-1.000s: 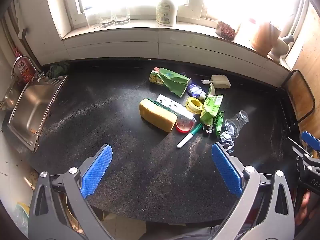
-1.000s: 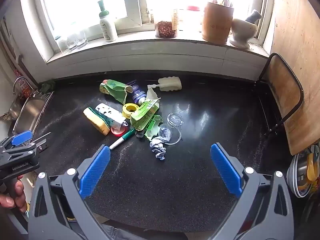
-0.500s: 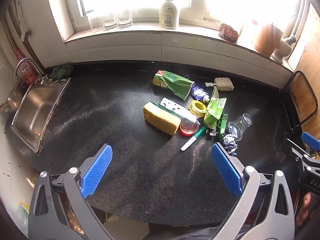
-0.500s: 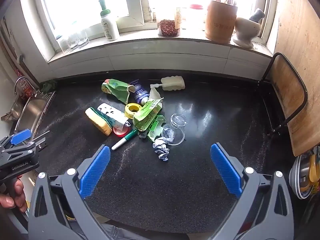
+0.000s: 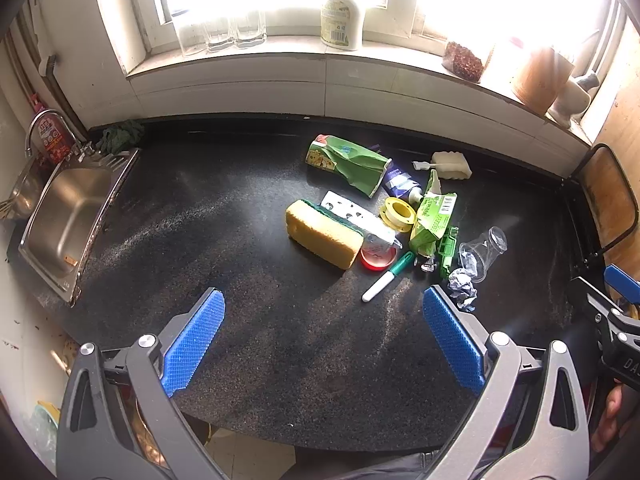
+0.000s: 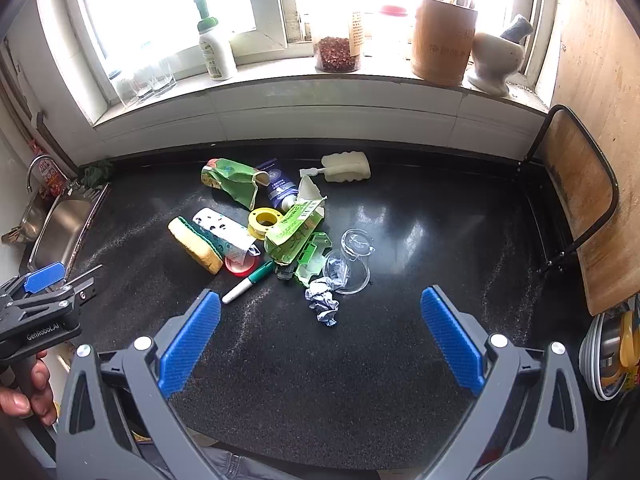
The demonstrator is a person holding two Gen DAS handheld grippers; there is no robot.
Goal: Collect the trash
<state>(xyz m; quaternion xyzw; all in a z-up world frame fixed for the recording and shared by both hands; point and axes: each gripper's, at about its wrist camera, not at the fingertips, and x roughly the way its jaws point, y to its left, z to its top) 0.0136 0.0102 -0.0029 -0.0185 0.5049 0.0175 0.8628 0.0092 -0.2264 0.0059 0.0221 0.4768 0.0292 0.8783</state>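
**Mixed pile, easy to snag the wrong piece**

Left: sink (image 5: 60, 216) rim near, bare countertop (image 5: 192, 216) between. Left gripper (image 5: 320, 340) spread wide, empty. Centre: trash heap, with sponge (image 5: 322, 236), marker (image 6: 248, 282), green carton (image 6: 294, 230) touching; risk of dragging neighbours. Crumpled paper (image 6: 323, 300) nearest, light, likely to skid. Right gripper (image 6: 320, 340) agape, empty. Right: open room, chair (image 6: 576, 184) at edge.

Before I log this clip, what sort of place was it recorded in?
Most likely a home kitchen: a stainless steel sink with a faucet is set into a black countertop, and a mortar and pestle stands beside a wooden utensil holder on the windowsill.
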